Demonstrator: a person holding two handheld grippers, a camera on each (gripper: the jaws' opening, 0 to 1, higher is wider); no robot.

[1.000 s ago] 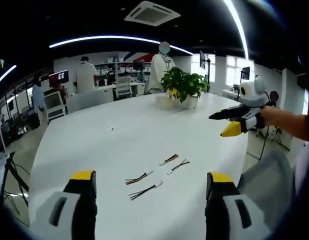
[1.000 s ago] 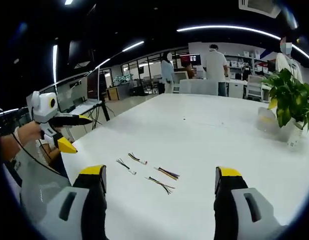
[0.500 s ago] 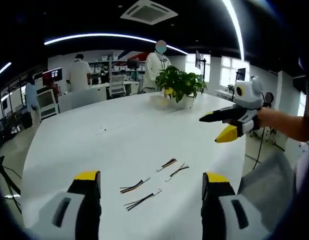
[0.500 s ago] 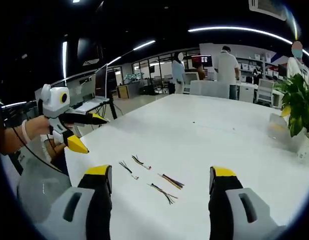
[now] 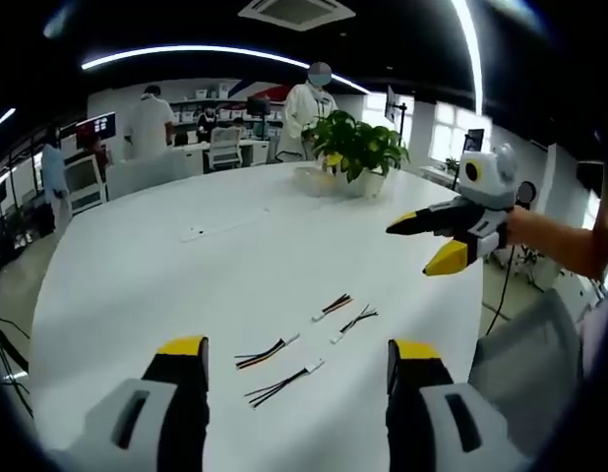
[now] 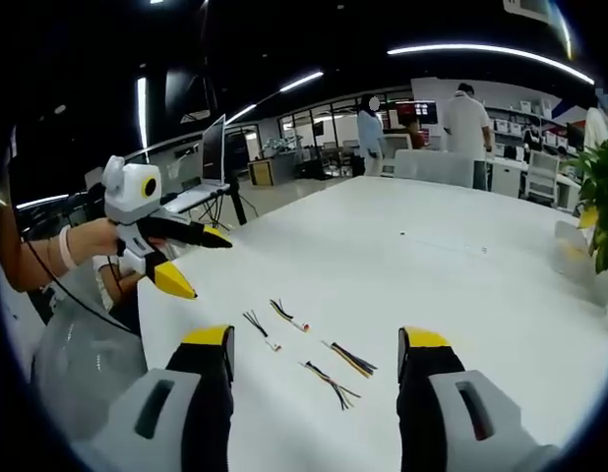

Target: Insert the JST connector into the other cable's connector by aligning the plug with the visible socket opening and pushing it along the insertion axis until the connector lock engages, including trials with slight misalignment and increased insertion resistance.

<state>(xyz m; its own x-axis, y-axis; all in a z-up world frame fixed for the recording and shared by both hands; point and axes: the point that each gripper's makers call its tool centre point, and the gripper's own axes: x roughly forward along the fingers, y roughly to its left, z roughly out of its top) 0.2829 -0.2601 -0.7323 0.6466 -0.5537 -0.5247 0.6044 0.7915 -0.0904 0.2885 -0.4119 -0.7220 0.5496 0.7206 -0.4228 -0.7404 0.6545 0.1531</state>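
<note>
left gripper view: the left gripper (image 5: 294, 356) hangs above the white table (image 5: 137, 285), jaws spread and holding nothing. four short cables (image 5: 302, 336) lie loose on the table just ahead. further right the right gripper (image 5: 420, 246) hovers, jaws parted and likewise holding nothing.

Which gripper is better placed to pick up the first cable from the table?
Neither clearly. Both grippers are open and held above the white table, and the four cables lie between each one's jaws: left gripper faces the nearest cable, right gripper faces another cable.
</note>
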